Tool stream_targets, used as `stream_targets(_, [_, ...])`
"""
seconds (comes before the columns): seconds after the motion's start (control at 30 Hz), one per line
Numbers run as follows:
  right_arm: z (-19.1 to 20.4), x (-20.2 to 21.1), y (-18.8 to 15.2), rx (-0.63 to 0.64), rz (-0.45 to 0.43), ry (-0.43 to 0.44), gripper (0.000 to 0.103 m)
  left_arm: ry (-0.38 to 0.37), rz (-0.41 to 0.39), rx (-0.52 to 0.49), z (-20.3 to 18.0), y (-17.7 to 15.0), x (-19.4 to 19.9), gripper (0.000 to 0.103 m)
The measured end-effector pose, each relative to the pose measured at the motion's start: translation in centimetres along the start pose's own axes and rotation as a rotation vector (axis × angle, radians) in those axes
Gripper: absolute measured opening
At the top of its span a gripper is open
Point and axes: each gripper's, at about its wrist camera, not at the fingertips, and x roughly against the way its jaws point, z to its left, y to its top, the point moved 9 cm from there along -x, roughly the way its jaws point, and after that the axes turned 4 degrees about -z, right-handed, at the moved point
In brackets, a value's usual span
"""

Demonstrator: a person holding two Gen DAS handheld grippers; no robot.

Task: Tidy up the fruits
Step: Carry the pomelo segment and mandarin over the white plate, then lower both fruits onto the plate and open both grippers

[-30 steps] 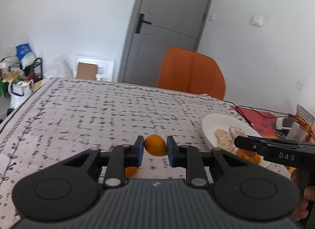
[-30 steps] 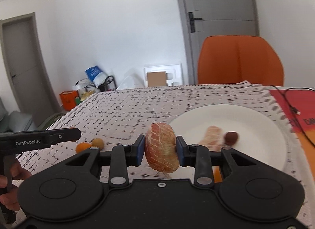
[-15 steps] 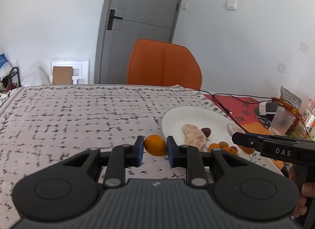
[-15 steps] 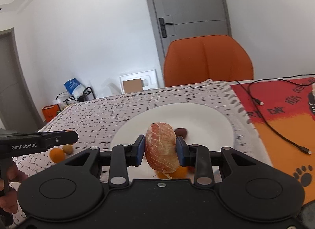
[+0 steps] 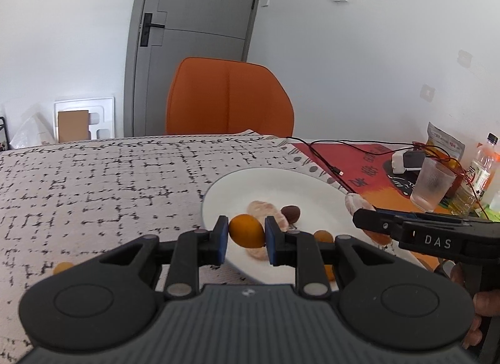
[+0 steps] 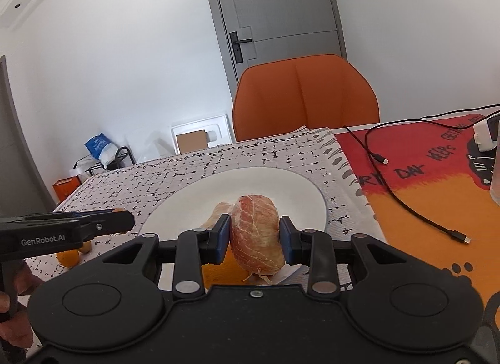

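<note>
My left gripper [image 5: 246,232] is shut on a small orange kumquat [image 5: 246,230] and holds it over the near left rim of the white plate [image 5: 275,179]. My right gripper [image 6: 254,237] is shut on a peeled pomelo segment [image 6: 257,234] above the plate's [image 6: 250,182] near side. On the plate lie another peeled segment [image 5: 265,209], a dark brown fruit [image 5: 290,212] and small orange fruits [image 5: 323,235]. The right gripper also shows in the left wrist view [image 5: 359,218]. Loose small oranges [image 6: 68,256] lie on the cloth left of the plate.
An orange chair [image 5: 229,103] stands behind the table. A black cable [image 6: 406,204] runs over the red-orange mat [image 6: 422,182]. A plastic cup [image 5: 432,182], a bottle [image 5: 479,170] and a snack bag [image 5: 445,143] stand at the far right.
My left gripper has carried the kumquat to the right, from over the cloth to over the plate's rim. My right gripper has moved over the plate with the pomelo segment.
</note>
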Motion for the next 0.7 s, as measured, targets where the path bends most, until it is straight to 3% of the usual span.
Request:
stream_targets(0.4, [-0.7, -0.1, 0.6, -0.010, -0.011, -0.020, 0.032, 0.001, 0.004, -0.003, -1.0, 0.8, -2.6, 0.026])
stream_targets(0.7, [-0.7, -0.6, 0.6, 0.005, 0.003, -0.034, 0.032, 0.024, 0.012, 0.022, 0.2, 0.5, -1.5, 0.029])
